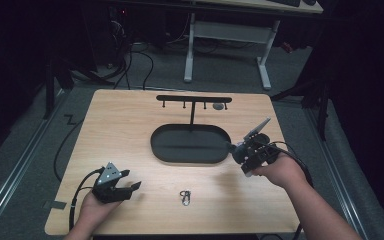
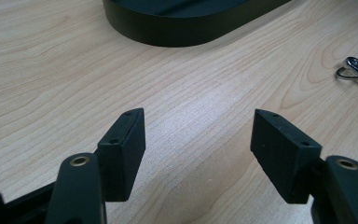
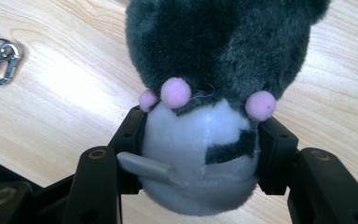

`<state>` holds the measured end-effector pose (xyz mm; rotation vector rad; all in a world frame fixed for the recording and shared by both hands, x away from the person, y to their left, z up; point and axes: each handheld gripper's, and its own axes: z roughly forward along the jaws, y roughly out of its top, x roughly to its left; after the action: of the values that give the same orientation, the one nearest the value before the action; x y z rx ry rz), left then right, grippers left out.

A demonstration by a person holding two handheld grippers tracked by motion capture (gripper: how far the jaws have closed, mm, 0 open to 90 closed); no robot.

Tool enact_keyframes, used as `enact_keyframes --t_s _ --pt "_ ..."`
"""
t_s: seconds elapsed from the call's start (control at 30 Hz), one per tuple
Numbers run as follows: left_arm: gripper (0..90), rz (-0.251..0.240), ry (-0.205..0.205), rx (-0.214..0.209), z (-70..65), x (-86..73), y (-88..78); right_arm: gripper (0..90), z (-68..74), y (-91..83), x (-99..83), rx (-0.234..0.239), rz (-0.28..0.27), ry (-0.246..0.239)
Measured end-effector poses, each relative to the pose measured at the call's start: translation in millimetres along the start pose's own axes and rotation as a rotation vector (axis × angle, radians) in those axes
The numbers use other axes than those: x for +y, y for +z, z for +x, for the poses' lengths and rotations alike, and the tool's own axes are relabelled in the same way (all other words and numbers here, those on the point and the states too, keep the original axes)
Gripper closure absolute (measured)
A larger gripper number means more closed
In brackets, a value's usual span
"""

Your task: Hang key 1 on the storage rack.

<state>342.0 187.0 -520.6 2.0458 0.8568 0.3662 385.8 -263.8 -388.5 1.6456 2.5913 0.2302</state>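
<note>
Plush toy (image 3: pixel 205 93) clamped between the jaws of the right gripper (image 1: pixel 247 150), held above the bench near its right edge, just off the right end of the oval tray (image 1: pixel 162 147). The pads press its white belly from both sides; a grey tag sticks out by one jaw. The pickup appears done; what seems left is carrying the toy to the rack (image 1: pixel 194 99) behind the tray, whose pegs stand along the far edge, one already bearing a small grey thing. Left gripper (image 1: pixel 115 184) rests near the front-left corner, jaws apart and empty. A metal clip (image 1: pixel 184 197) lies near the front edge, well apart from both. Bare wood surrounds the tray, leaving open room on the right.
</note>
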Motion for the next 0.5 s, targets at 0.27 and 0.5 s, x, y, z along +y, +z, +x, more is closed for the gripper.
enact_keyframes --t_s 0.27,0.5 --pt "36.0 0.008 0.005 -0.005 0.2 0.2 -0.1 46.7 4.6 -15.7 8.2 -0.007 -0.003 -0.011" --pt "36.0 0.002 0.003 -0.007 -0.5 0.1 0.1 46.7 5.7 -23.9 13.9 -0.005 -0.007 -0.023"
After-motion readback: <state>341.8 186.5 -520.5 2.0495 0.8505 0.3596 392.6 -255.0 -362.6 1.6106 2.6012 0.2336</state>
